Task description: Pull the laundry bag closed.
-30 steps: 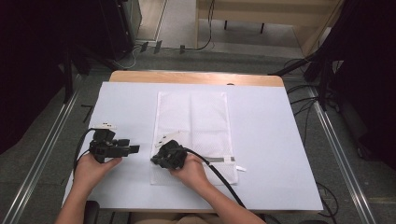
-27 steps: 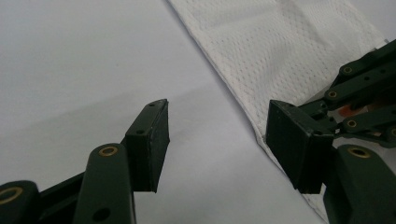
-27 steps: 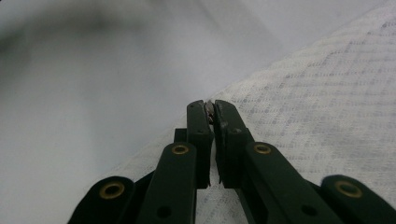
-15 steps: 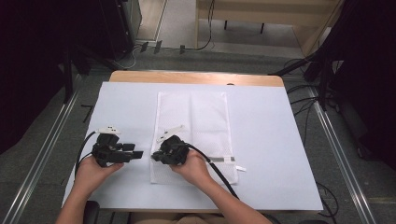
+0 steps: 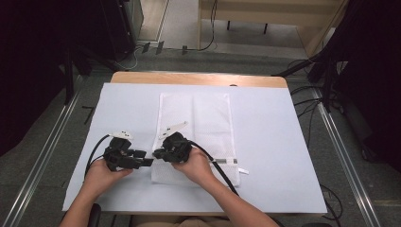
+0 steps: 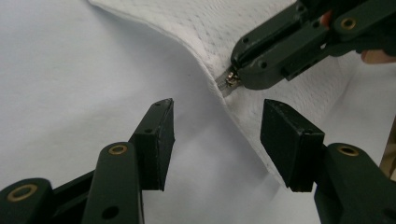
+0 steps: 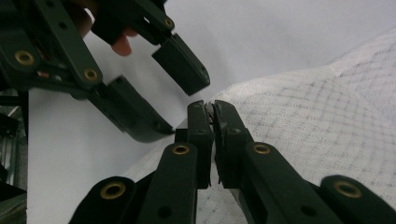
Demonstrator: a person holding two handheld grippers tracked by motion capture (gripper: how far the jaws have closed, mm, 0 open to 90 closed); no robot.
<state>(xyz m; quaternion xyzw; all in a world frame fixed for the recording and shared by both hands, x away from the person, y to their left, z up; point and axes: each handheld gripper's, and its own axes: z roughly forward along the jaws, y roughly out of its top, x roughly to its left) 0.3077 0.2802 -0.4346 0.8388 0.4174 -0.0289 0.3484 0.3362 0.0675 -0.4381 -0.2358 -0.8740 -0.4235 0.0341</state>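
Note:
A white mesh bag (image 5: 203, 118) lies flat in the middle of the white sheet (image 5: 283, 142). At the bag's near left edge my right gripper (image 5: 157, 153) (image 7: 211, 106) is shut on the small metal zipper pull (image 6: 227, 80), and the edge is lifted slightly there. My left gripper (image 5: 147, 162) (image 6: 217, 121) is open just left of that spot. Its jaws straddle the bag's edge (image 6: 243, 126) without touching it. In the right gripper view the left gripper (image 7: 180, 105) stands close in front, with its fingers (image 7: 182, 65) spread.
The sheet covers a wooden table (image 5: 198, 78) with metal rails and floor cables on both sides. The right gripper's black cable (image 5: 222, 172) trails across the bag's near right corner. Bare sheet lies left and right of the bag.
My left gripper has moved right and slightly nearer, closing in on the bag's left edge and the right gripper. The right gripper has stayed almost in place, still shut.

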